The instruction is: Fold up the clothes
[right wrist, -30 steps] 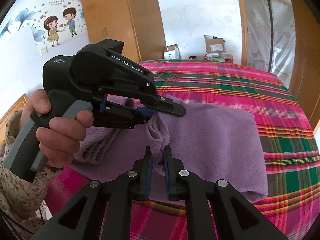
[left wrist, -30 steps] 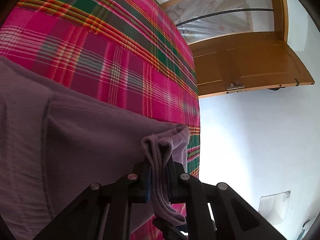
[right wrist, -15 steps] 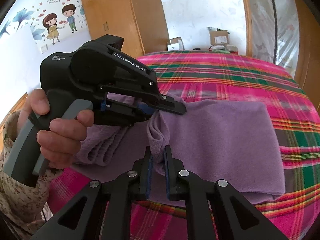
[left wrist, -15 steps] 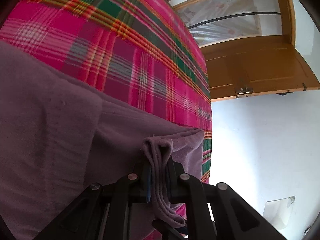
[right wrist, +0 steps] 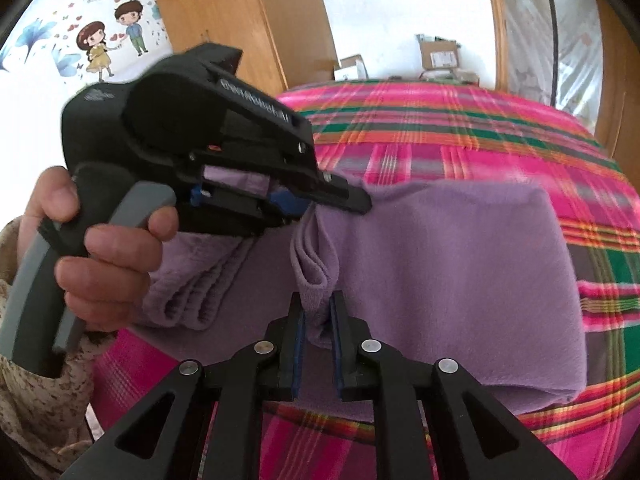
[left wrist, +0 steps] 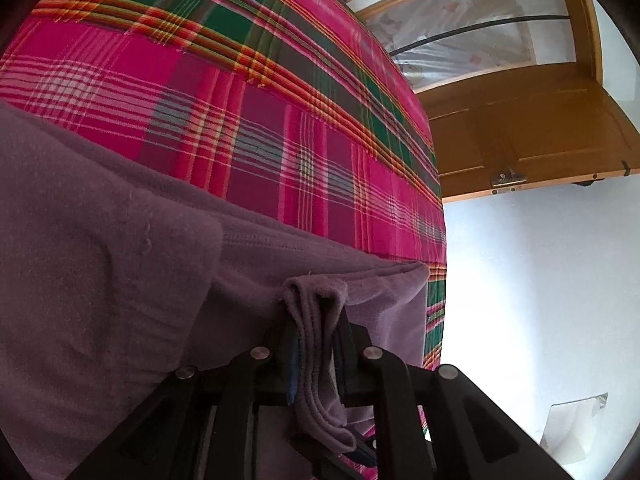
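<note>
A plaid bed [right wrist: 460, 120] carries the purple garment [right wrist: 440, 264], folded flat near its close edge. The left gripper [left wrist: 316, 344] has a bunched purple fold between its opening jaws, and the right gripper [right wrist: 318, 320] likewise, its opening jaws around another bunched edge.

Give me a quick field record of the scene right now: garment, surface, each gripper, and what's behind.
garment: purple garment, partly folded, lying on the bed
surface: pink plaid bedspread
left gripper: jaws opening, bunched purple edge between them
right gripper: jaws opening, purple fold between them
left hand: wrapped around the left gripper's handle
behind: wooden wardrobe, cardboard boxes, wooden door
</note>
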The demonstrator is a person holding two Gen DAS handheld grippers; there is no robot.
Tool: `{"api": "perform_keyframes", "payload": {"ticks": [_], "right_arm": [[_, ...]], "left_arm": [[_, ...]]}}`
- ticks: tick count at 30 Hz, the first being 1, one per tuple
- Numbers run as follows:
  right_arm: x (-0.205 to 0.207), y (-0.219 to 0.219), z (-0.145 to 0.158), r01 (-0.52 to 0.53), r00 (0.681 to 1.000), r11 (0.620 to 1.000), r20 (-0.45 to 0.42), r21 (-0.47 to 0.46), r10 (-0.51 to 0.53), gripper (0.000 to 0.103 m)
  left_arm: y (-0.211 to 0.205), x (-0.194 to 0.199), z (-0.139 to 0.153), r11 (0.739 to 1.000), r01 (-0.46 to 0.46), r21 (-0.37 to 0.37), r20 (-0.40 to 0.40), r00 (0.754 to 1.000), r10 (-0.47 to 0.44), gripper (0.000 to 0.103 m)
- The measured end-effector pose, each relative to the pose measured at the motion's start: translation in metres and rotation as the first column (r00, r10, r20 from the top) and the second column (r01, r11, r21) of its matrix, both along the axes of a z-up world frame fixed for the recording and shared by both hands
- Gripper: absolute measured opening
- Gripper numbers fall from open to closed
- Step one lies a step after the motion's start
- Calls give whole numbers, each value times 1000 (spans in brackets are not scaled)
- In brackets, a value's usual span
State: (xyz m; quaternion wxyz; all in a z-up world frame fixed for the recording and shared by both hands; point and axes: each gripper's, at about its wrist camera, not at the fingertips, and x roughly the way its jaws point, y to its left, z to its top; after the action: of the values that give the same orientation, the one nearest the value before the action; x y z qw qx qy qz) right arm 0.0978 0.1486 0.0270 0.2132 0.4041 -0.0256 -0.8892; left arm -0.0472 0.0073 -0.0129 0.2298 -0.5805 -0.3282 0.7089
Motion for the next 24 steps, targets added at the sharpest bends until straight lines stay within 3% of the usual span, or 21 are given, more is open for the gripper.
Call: {"api": "perform_keyframes", "payload": {"ticks": [7, 11, 15, 18, 21, 24], "right_arm": [[-1, 8, 1, -22, 999, 999, 34, -29, 23, 20], [4, 22, 8, -21, 999, 998, 34, -54, 23, 25], [9, 46, 25, -23, 1000, 995, 0, -98, 23, 25], [8, 72, 38, 62, 996, 994, -64, -89, -68, 25], [-10, 99, 40, 185, 979, 979, -70, -81, -190, 25], [-34, 109, 34, 230, 972, 973, -45, -31, -231, 25]], "left_arm": [[-13, 8, 15, 998, -38, -41, -36, 999, 37, 27], [-20, 12, 16, 993, -86, -80, -70, 994, 81, 28], [-25, 14, 21, 987, -144, -71, -96, 986, 137, 29], [-19, 14, 29, 983, -167, -75, -131, 979, 157, 29], [-7, 7, 31, 988, -148, -44, -135, 981, 141, 29], [13, 3, 30, 993, -113, -42, -145, 984, 106, 29]]}}
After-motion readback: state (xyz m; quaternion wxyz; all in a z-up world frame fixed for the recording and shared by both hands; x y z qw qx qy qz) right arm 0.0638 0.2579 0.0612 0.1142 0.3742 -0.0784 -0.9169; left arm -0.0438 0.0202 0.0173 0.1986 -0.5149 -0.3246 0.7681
